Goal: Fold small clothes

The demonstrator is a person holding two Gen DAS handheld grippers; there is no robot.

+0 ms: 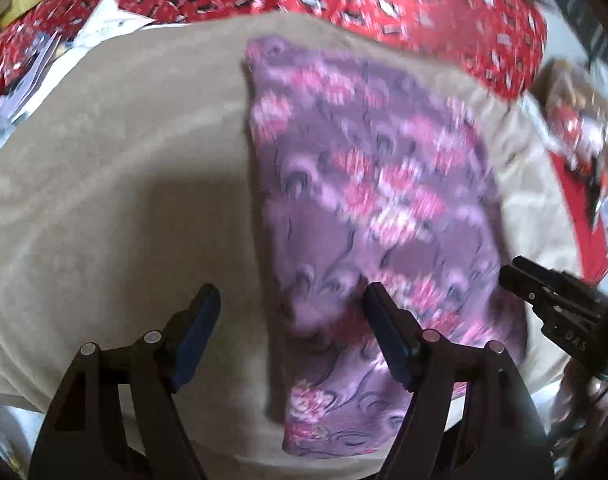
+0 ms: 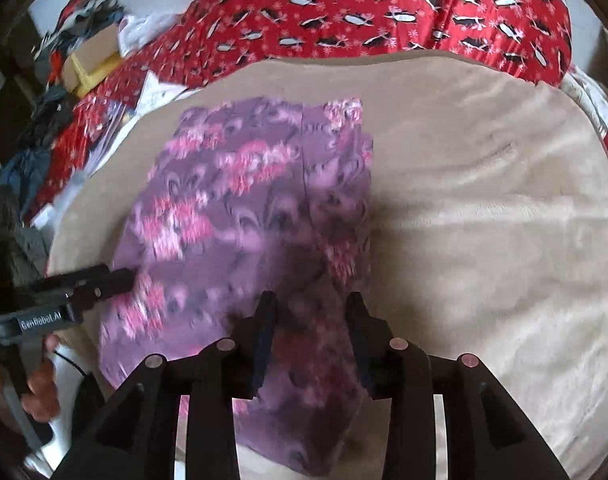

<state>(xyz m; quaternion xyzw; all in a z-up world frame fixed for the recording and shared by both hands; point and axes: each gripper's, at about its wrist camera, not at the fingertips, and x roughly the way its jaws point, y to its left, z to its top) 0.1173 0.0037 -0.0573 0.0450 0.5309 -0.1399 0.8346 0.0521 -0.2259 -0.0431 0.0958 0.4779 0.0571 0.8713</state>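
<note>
A purple garment with pink flower print lies folded flat on a beige blanket; it also shows in the right wrist view. My left gripper is open and empty, hovering over the garment's near left edge, one finger over the blanket. My right gripper is open, its fingers straddling the garment's near right part just above the cloth. Each gripper shows in the other's view, the right one at the garment's right edge and the left one at its left edge.
The beige blanket covers the work surface. A red patterned cloth lies behind it. Papers and a cardboard box with clutter sit at the far left. Both views are motion-blurred.
</note>
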